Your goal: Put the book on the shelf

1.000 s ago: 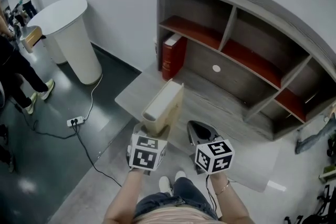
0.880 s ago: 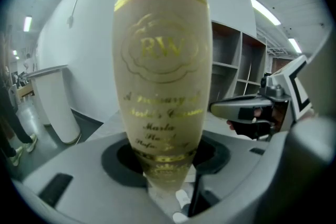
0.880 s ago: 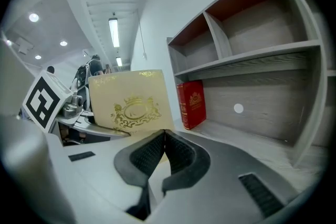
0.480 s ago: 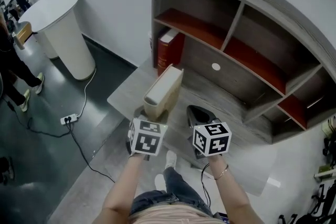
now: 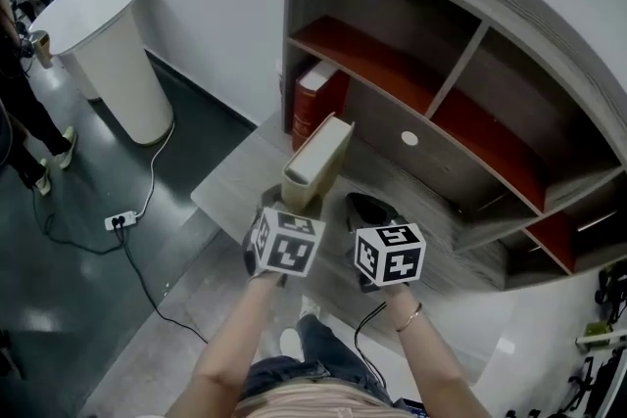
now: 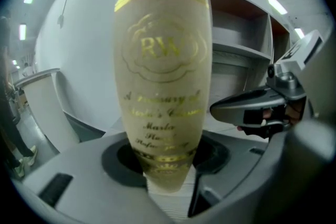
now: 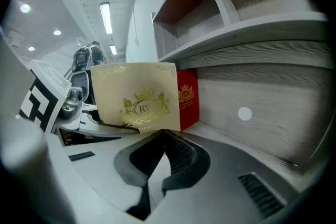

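Observation:
A cream book (image 5: 315, 162) with gold lettering stands upright in my left gripper (image 5: 294, 203), whose jaws are shut on its lower end. In the left gripper view the book's spine (image 6: 163, 76) fills the middle, held at the bottom by my left gripper (image 6: 165, 160). In front of it, the grey shelf unit (image 5: 431, 186) holds a red book (image 5: 315, 98) upright at the left end of its lowest level. My right gripper (image 5: 367, 209) hovers just right of the cream book, shut and empty. From the right gripper view, the cream book (image 7: 136, 94) overlaps the red book (image 7: 188, 97), beyond my right gripper (image 7: 164, 136).
The shelf stands on a pale low platform (image 5: 230, 196) against a white wall. A white round pedestal table (image 5: 98, 44) is at the left. A power strip (image 5: 120, 220) and its cable lie on the dark floor. A person's legs (image 5: 24, 127) show at the far left.
Both grippers have moved forward toward the shelf, carrying the cream book closer to the red book. The grip on the book has stayed the same.

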{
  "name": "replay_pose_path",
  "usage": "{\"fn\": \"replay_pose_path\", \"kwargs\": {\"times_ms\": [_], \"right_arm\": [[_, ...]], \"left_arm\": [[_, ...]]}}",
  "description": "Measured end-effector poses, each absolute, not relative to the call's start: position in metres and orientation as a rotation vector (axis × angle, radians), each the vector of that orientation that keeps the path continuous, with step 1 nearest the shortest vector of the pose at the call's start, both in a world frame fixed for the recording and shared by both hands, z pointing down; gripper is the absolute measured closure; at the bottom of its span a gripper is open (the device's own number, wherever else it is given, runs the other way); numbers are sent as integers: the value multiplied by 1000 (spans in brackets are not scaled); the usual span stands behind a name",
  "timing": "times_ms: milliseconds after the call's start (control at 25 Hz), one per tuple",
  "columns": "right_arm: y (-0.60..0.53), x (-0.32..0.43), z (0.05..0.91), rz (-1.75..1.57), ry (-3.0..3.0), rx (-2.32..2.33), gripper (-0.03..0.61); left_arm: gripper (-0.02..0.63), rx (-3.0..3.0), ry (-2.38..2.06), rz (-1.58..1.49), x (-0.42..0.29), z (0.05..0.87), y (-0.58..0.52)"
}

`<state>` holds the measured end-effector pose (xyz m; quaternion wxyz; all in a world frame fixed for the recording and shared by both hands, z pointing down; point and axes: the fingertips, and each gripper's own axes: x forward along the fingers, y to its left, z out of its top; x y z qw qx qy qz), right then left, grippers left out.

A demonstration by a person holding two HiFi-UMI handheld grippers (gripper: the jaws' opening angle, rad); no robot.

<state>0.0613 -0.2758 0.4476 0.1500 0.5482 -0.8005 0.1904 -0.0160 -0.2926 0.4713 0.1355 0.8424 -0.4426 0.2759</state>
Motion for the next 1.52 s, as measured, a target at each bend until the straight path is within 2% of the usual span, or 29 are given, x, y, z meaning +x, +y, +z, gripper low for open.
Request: {"fn": "replay_pose_path", "kwargs": {"times_ms": [520, 1520], "right_arm": [[-344, 83, 471, 625, -2258, 1545, 569], [-393, 120, 519, 731, -2171, 1509, 570]], "left_arm": [[394, 2423, -1252, 813, 20, 502, -355], [394, 2442, -1263, 832, 65, 540, -428]]}}
